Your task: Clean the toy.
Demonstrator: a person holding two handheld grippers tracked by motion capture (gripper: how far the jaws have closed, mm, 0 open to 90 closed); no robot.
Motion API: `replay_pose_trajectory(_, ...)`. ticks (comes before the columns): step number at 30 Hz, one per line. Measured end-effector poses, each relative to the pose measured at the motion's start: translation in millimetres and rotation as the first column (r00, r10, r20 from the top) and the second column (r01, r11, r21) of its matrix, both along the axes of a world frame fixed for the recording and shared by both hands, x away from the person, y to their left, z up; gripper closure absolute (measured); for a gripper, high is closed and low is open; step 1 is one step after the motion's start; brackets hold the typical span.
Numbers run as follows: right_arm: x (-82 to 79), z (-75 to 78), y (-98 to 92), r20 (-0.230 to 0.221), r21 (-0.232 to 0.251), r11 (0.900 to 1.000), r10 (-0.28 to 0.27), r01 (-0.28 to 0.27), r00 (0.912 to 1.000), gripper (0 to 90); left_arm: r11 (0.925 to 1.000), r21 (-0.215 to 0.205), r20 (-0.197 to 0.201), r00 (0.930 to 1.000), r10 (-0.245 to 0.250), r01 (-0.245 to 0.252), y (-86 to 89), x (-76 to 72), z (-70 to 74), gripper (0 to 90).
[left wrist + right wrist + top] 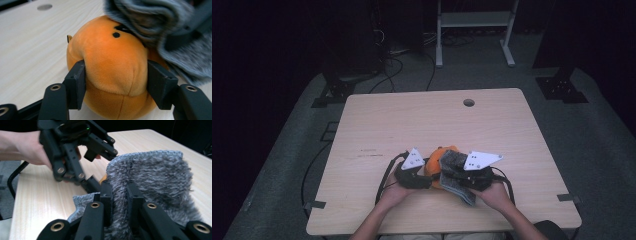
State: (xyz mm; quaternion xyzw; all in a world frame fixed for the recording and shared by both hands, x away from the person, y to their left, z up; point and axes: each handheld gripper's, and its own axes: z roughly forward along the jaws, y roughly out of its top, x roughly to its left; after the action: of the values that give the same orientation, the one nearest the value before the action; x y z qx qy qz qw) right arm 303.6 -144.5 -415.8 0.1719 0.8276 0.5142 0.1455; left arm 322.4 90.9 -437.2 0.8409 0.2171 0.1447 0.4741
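Observation:
A round orange plush toy (112, 72) with a small black dot eye sits on the wooden table (412, 120) near the front edge. My left gripper (116, 70) is shut on it, both black pads pressing dents into its sides. A grey fuzzy cloth (155, 177) drapes over the toy's far right side. My right gripper (119, 188) is shut on a fold of that cloth, which stands up between its jaws. In the high view the left gripper (419, 176) and right gripper (464, 179) sit side by side, with the toy (439, 152) and cloth (453, 162) between them.
A round cable hole (469, 102) lies near the table's far edge. A white metal frame (474, 20) and dark stands with cables stand on the floor behind. A person's hand (27, 147) holds the left gripper in the right gripper view.

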Motion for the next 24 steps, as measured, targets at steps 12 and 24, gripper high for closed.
replay_pose_trajectory(12,4.5,4.2,-6.7,-0.010,0.014,1.000,-0.012,0.012,0.9999,78.1,0.9999,-0.006,0.032,0.9995,-0.008,0.008,-4.9,-2.8,-0.5,37.7)
replay_pose_trajectory(24,3.6,4.1,-15.5,-0.035,0.021,1.000,-0.021,0.022,0.9992,78.2,0.9985,-0.054,-0.049,0.9988,0.009,-0.011,-5.9,0.6,-2.5,33.9)
